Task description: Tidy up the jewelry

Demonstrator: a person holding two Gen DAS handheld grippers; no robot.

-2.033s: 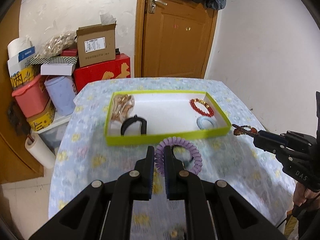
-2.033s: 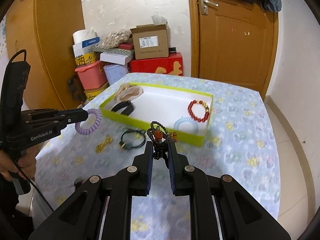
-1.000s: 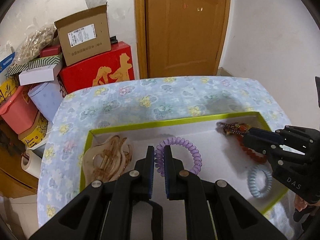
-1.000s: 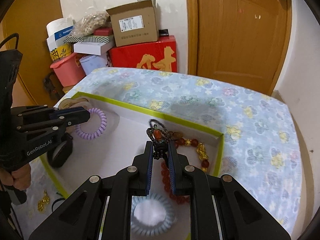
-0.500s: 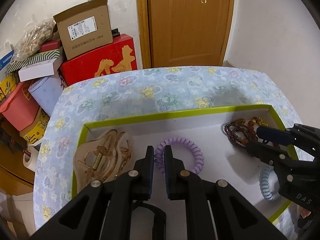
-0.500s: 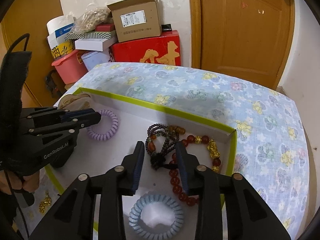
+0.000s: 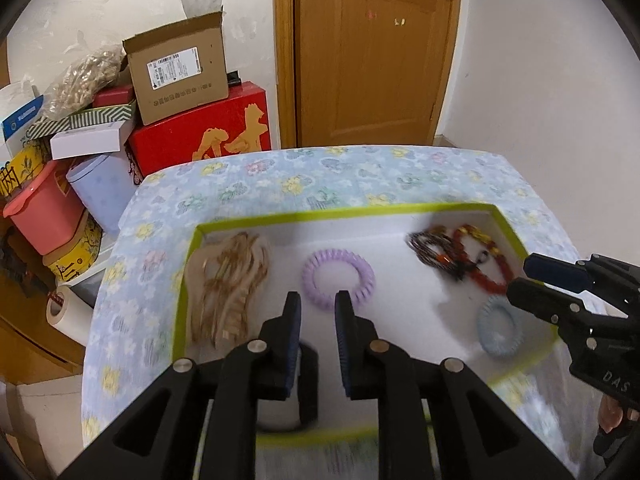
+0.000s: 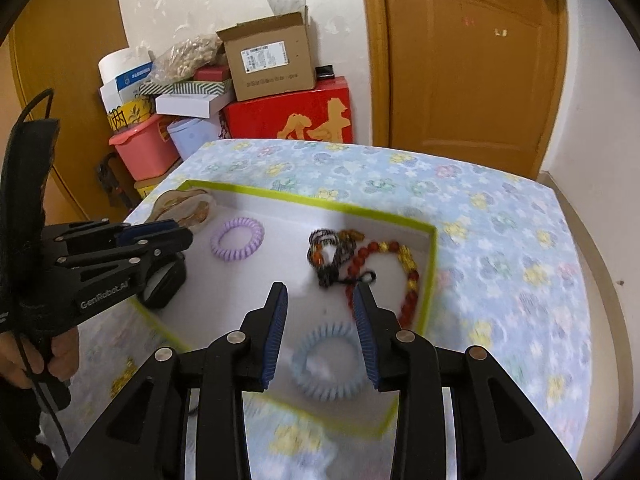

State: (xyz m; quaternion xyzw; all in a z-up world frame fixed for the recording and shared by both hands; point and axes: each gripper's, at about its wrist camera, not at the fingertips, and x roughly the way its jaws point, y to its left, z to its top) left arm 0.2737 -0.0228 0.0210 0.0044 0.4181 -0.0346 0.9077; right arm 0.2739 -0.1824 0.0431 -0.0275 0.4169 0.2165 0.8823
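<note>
Jewelry: purple coil (image 7: pixel 338 278), dark beads (image 8: pixel 329 255), red beads (image 8: pixel 394 276) and blue coil (image 8: pixel 329 364) all lie in the tray (image 7: pixel 340 213) on the counter (image 8: pixel 500 248).
Left tongs (image 7: pixel 317 308): parted, empty, just short of the purple coil.
Right tongs (image 8: pixel 320 312): wide, empty, over the blue coil.
Doing it well: I'd lift both straight up clear of the rim, so no finger snags the bead cord, then go for the gold piece (image 8: pixel 120 380) outside the tray.
Writing: "GenRobot.AI" on the left tool, "DAS" on the right; box label too small to read.
</note>
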